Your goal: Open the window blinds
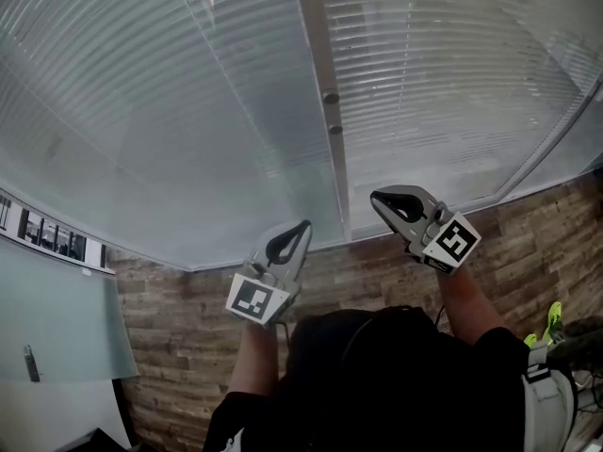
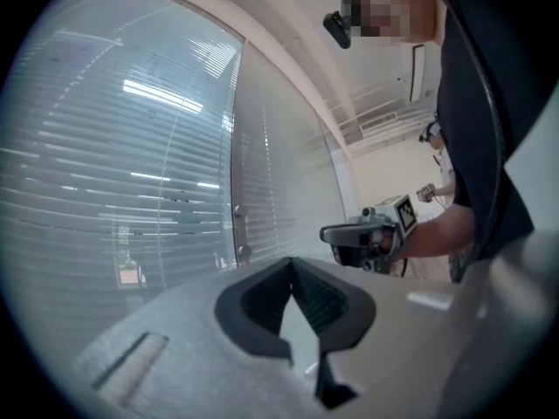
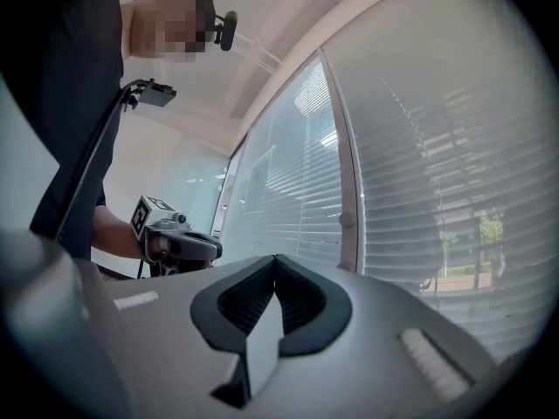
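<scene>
Head view: left tongs [image 1: 304,224] and right tongs [image 1: 375,197] closed, empty, short of the blinds [image 1: 188,111]; knobs [image 1: 330,97] at twelve o'clock.
Left gripper view: tips meet; knobs at ten o'clock.
Right gripper view: likewise.
Approach step, I'd say; next, open onto a knob.

Glossy slatted blinds [image 1: 170,102], matt wood-grain planks [image 1: 179,347]

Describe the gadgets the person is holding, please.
The left hand-held gripper and right hand-held gripper are pale grey with black ribbed pads at a pointed tip. Each carries a white cube bearing black square markers. The person wears a dark short-sleeved top.
</scene>
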The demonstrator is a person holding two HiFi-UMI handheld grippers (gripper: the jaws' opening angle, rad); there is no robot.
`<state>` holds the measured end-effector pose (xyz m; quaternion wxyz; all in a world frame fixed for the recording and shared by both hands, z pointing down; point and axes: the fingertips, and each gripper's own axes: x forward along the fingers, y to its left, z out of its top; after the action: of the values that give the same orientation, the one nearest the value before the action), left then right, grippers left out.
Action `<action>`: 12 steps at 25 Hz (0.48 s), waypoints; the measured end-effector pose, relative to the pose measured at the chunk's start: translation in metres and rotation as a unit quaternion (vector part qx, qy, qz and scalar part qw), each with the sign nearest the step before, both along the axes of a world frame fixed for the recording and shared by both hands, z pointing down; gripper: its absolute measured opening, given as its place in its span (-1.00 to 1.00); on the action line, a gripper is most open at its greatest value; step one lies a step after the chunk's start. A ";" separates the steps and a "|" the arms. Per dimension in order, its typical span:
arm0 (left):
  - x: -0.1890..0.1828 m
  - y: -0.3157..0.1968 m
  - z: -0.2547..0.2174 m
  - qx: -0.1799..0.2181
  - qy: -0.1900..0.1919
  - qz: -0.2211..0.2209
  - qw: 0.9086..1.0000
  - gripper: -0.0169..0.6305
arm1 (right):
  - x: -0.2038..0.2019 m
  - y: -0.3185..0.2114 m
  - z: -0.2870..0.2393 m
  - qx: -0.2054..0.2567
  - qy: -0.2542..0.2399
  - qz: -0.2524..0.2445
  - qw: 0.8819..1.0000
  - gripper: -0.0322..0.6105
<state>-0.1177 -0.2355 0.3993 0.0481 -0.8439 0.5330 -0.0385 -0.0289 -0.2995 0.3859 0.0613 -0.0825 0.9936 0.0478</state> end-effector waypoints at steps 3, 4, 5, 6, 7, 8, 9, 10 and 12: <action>0.001 -0.007 0.003 0.000 0.002 0.015 1.000 -0.93 | 0.002 -0.009 -0.002 0.009 -0.003 0.019 1.000 -0.88; 0.002 -0.008 0.004 0.000 0.003 0.020 1.000 -0.93 | 0.002 -0.011 -0.002 0.010 -0.001 0.024 1.000 -0.88; 0.003 -0.010 0.004 0.000 0.003 0.026 1.000 -0.93 | 0.002 -0.011 -0.001 0.010 0.003 0.027 1.000 -0.88; 0.003 -0.011 0.004 0.000 0.003 0.032 0.999 -0.93 | 0.001 -0.011 0.000 0.009 0.007 0.031 0.999 -0.88; 0.003 -0.012 0.003 0.001 0.003 0.038 0.999 -0.93 | 0.001 -0.013 -0.001 0.012 0.008 0.037 0.999 -0.89; 0.002 -0.013 0.002 0.002 0.003 0.045 0.999 -0.93 | 0.000 -0.016 -0.004 0.016 0.006 0.045 0.999 -0.88; 0.001 -0.014 0.002 0.002 0.002 0.051 0.999 -0.93 | -0.001 -0.018 -0.006 0.018 0.004 0.053 0.998 -0.88; -0.001 -0.014 0.001 0.003 0.002 0.057 0.998 -0.93 | -0.002 -0.020 -0.007 0.019 0.006 0.060 0.998 -0.88; -0.005 -0.013 0.003 0.001 0.003 0.067 0.998 -0.93 | -0.006 -0.023 -0.005 0.019 0.020 0.074 0.997 -0.88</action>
<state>-0.1224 -0.2490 0.4020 0.0496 -0.8776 0.4758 -0.0317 -0.0353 -0.3228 0.3811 0.0396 -0.1540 0.9846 0.0723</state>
